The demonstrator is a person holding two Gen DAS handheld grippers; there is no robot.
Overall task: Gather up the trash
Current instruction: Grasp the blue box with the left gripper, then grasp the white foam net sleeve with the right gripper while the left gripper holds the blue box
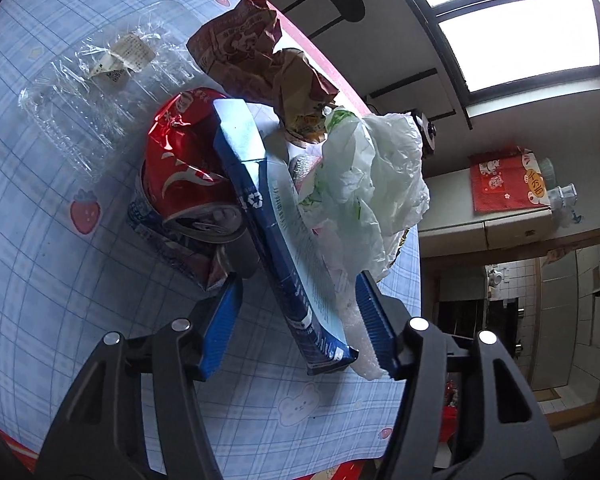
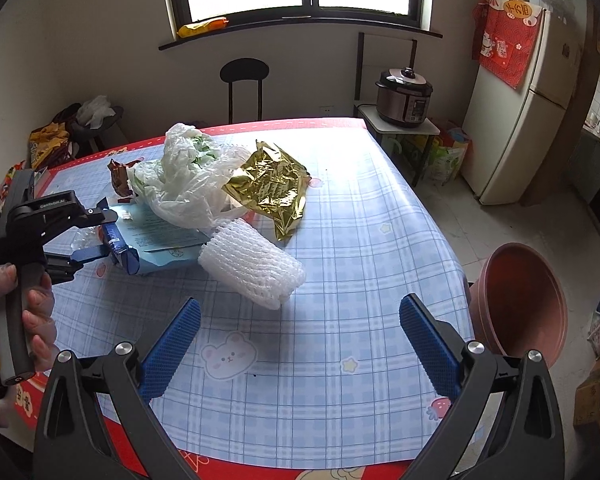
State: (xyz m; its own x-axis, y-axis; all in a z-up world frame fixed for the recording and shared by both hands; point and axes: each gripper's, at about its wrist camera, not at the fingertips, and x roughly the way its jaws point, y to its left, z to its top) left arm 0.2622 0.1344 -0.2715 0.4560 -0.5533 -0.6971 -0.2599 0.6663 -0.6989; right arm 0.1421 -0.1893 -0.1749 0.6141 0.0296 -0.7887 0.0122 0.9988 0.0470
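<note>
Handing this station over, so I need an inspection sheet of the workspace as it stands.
Surface: table under a blue checked cloth with red border.
Job's things: blue carton, crushed red can, white plastic bag, gold foil, foam net sleeve, brown paper bag, clear plastic tray, all on the table.
Clutter: nothing seen.
Grippers: left gripper straddles the carton's end, pads not pressing; right gripper open, empty.
Cables: nothing seen.
Surroundings: brown basin off the table edge, fridge, rice cooker, stool, window.
</note>
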